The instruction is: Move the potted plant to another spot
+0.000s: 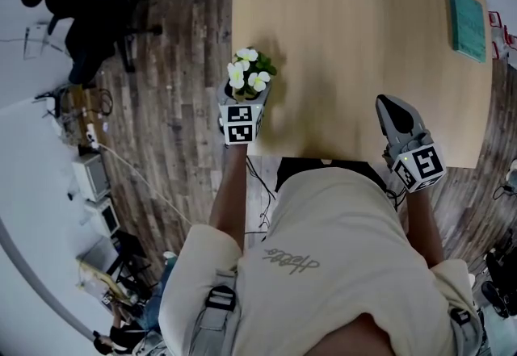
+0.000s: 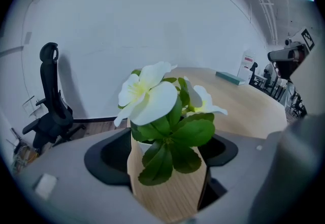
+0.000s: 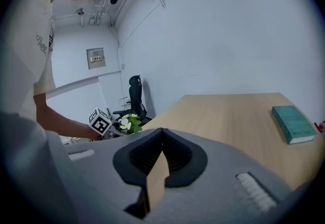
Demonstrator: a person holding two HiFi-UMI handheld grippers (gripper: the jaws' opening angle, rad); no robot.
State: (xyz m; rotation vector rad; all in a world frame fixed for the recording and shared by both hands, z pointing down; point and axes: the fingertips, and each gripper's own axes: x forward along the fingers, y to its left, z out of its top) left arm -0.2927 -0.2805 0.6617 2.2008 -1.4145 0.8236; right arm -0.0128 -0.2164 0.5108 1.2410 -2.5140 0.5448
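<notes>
A potted plant (image 1: 250, 74) with white flowers, green leaves and a light wooden pot (image 2: 170, 195) is at the near left edge of the wooden table (image 1: 355, 31). My left gripper (image 1: 245, 102) reaches it from the near side. The pot fills the gap between the jaws, which stand wide and press on both its sides. The leaves hide the fingertips in the left gripper view. My right gripper (image 1: 393, 110) hovers over the table's near right edge, far from the plant. Its jaws meet at the tips (image 3: 161, 130) with nothing held. The plant (image 3: 129, 123) also shows small in the right gripper view.
A teal book (image 1: 467, 22) lies at the table's far right. A black office chair (image 1: 81, 15) stands on the wooden floor to the left, with boxes and cables (image 1: 93, 177) along the wall. The person's torso fills the near side.
</notes>
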